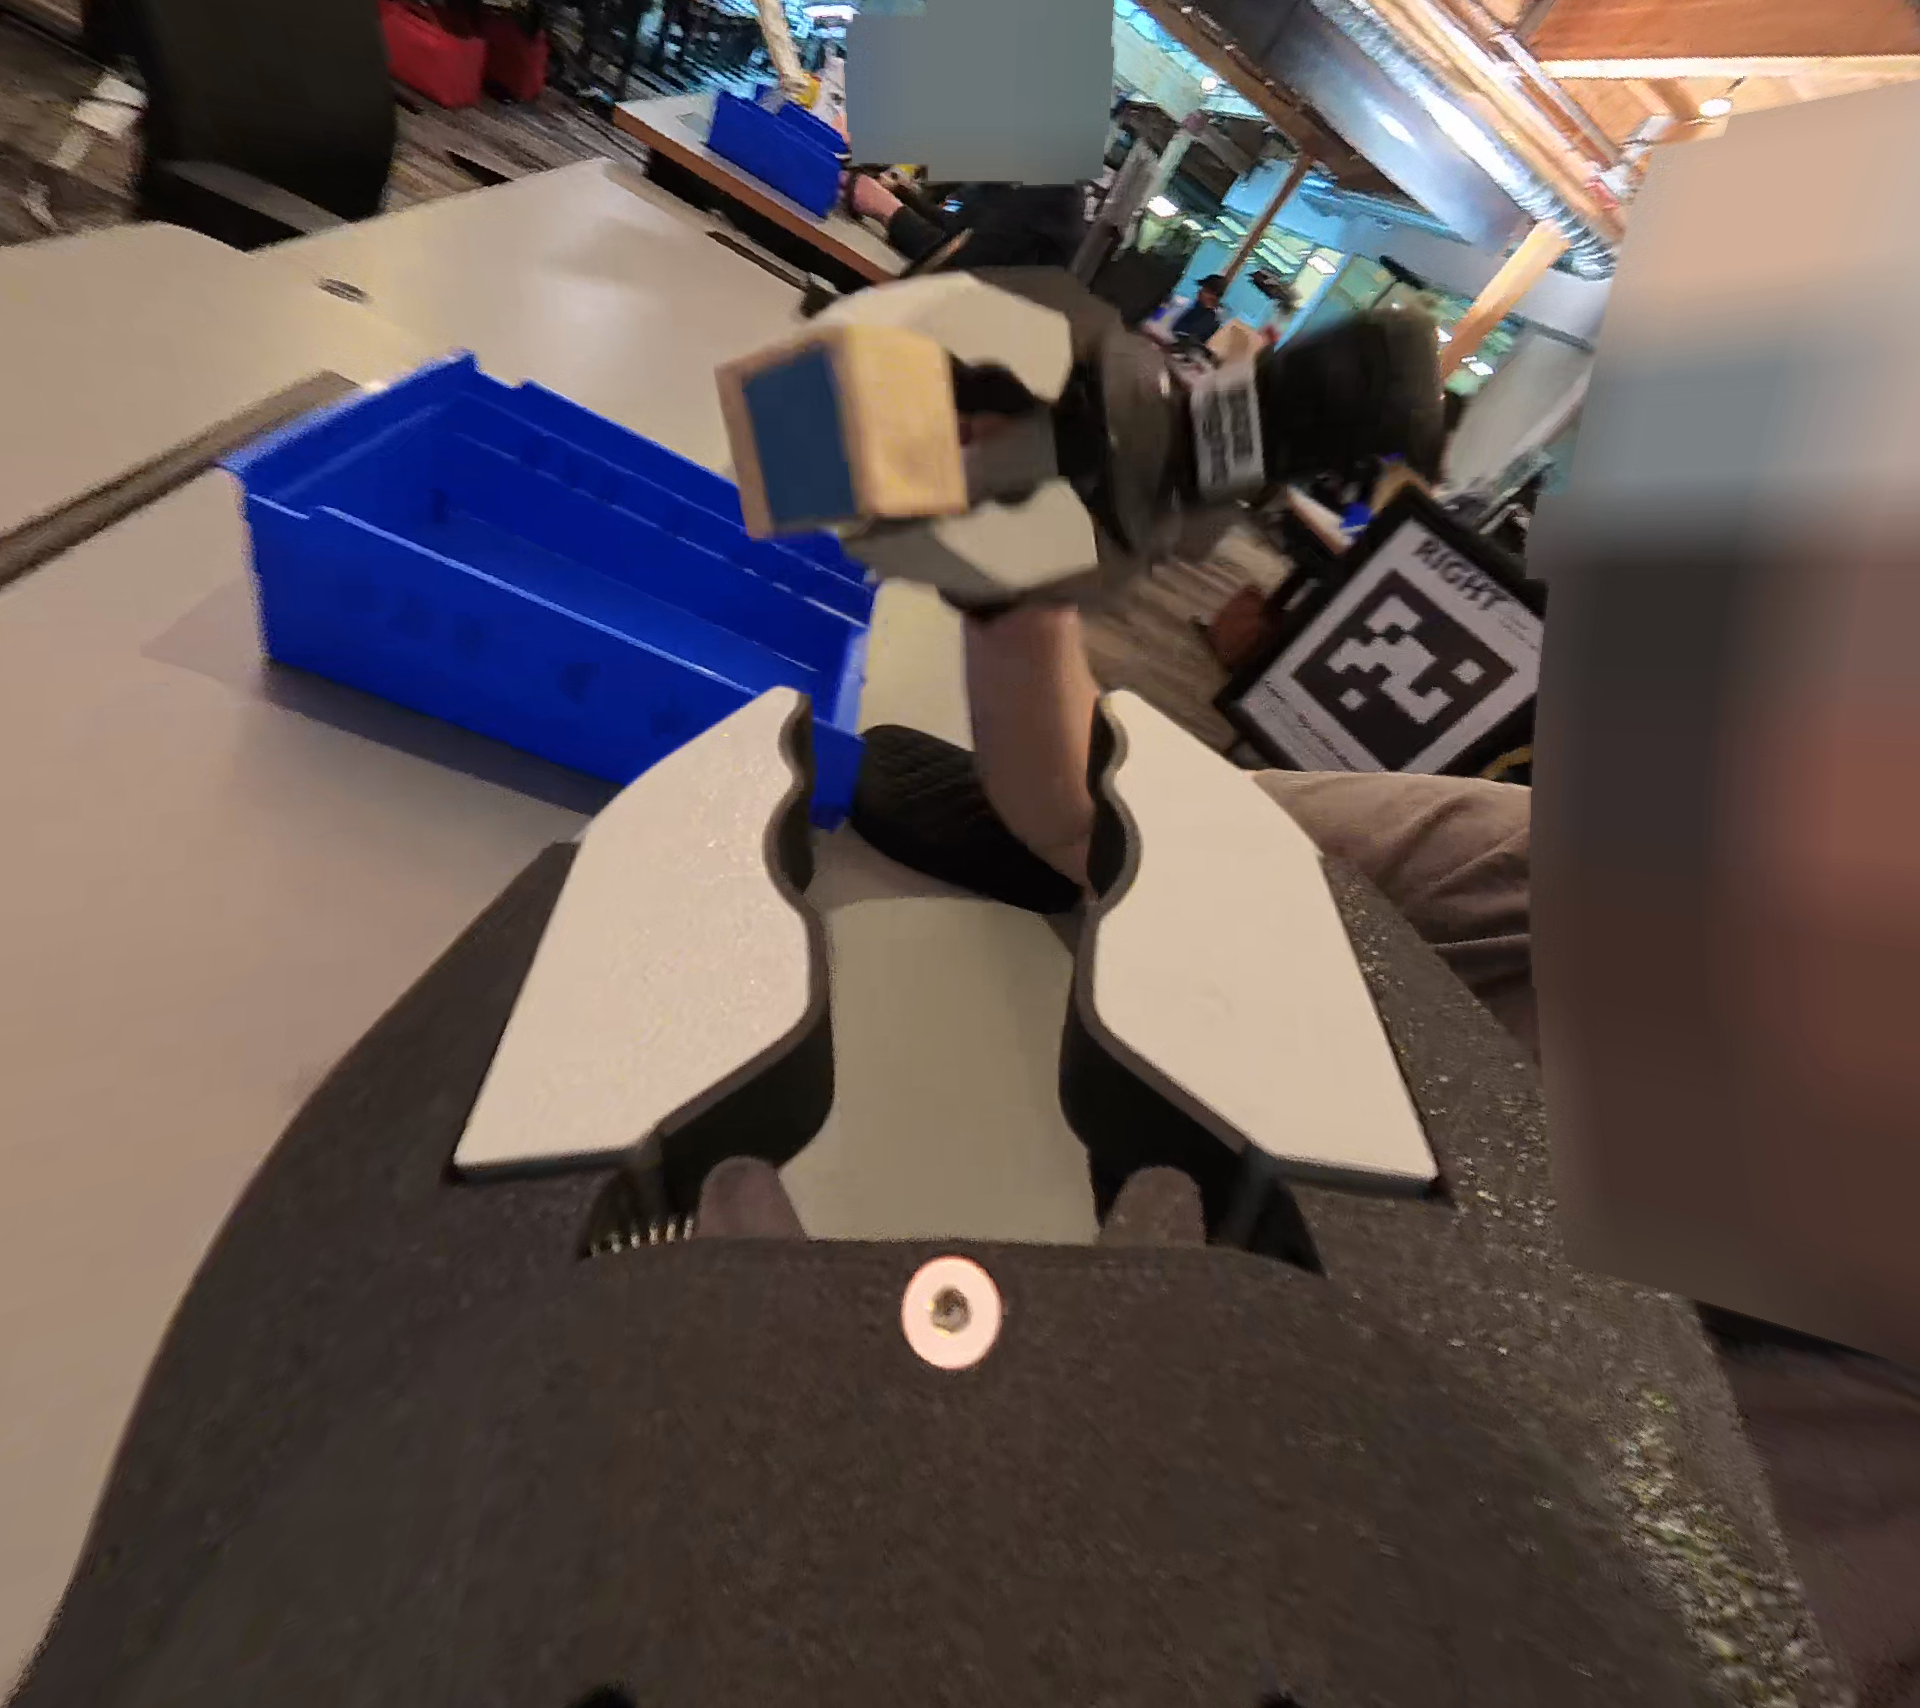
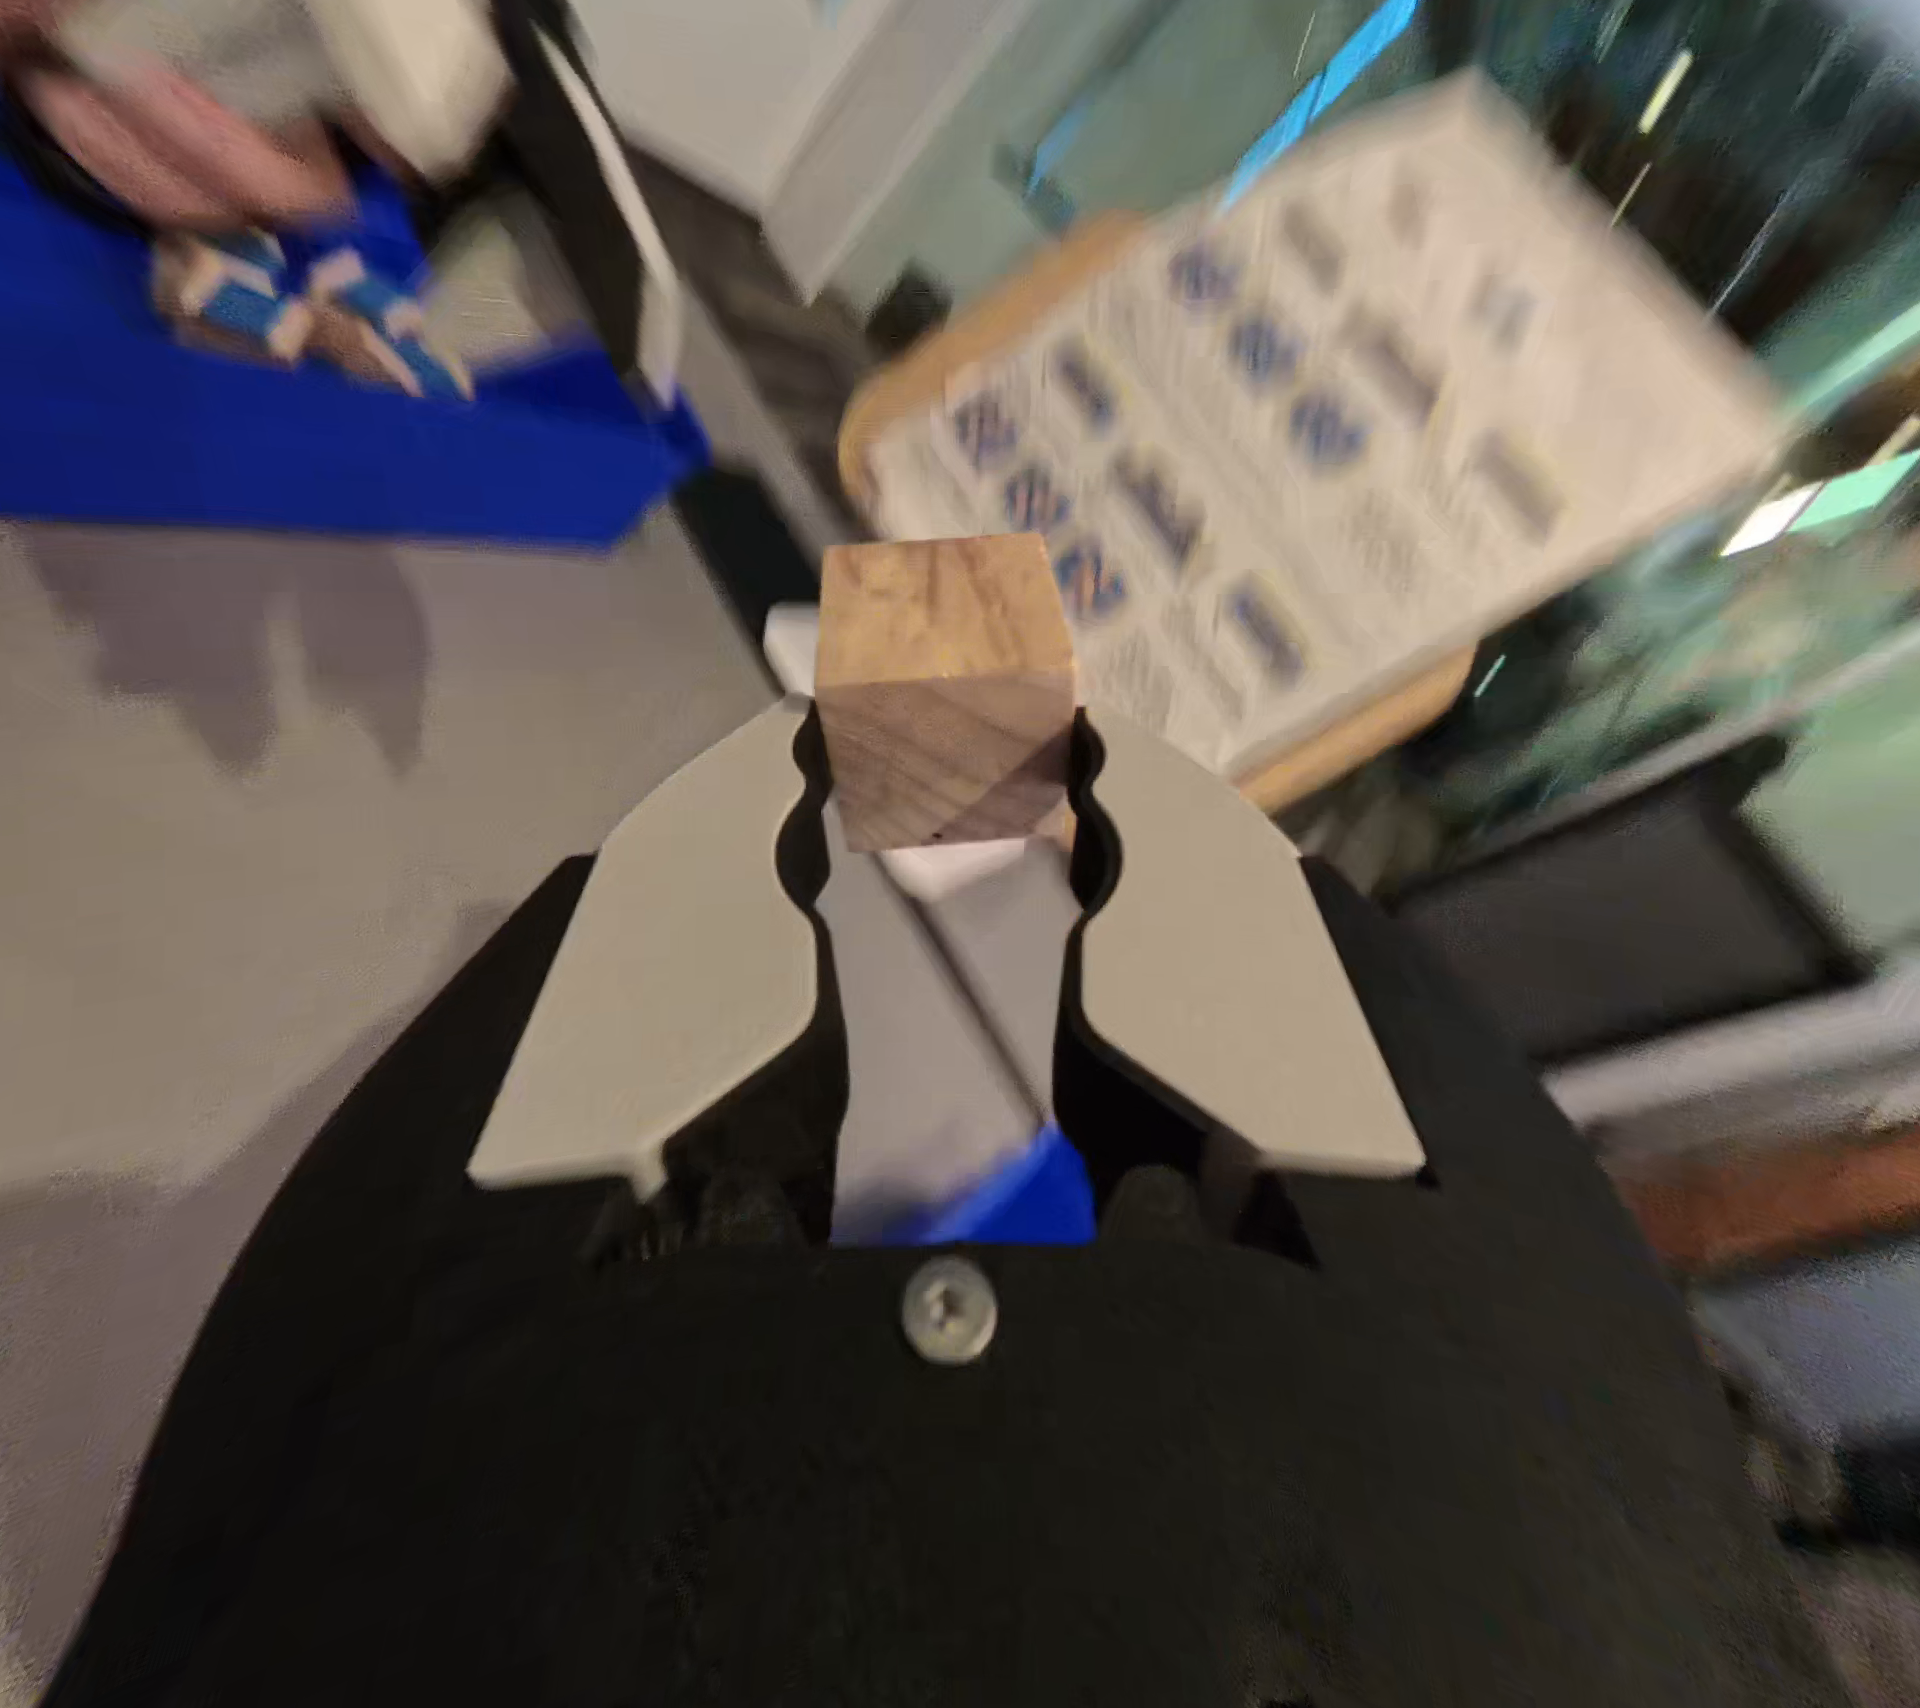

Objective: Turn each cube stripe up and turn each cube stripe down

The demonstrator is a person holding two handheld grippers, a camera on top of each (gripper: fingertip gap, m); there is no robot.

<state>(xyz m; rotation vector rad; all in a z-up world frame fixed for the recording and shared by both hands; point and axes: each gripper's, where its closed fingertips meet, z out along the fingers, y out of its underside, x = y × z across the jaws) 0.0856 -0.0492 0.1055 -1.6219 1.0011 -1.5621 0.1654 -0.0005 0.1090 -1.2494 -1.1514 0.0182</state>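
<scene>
Right now the right gripper [image 2: 945, 754] is clamped on a wooden cube [image 2: 943, 690], pinched at the very tips of its fingers [image 2: 707, 920], with plain wood faces toward its own camera. Seen from the left wrist view, that same cube [image 1: 847, 437] is carried in the air above the table [image 1: 312, 931], and its blue stripe face points sideways toward the left gripper, neither up nor down. That is the relation the coming move turns on, in my judgement: a roll of the right wrist would bring the stripe to the top or the bottom before the cube is set down.

The left gripper [image 1: 951, 785] is spread apart and holds nothing; it hangs low over the table, and the cube lies ahead of it and higher, a little left of its midline. The right gripper is plainly the one in charge of the cube.

Farther out, a blue bin [image 1: 540, 578] rests on the table to the left of the left gripper. The right wrist view, much blurred, shows a blue bin [image 2: 312, 453] with more striped cubes [image 2: 301, 308] heaped in it; how they lie I cannot tell.
</scene>
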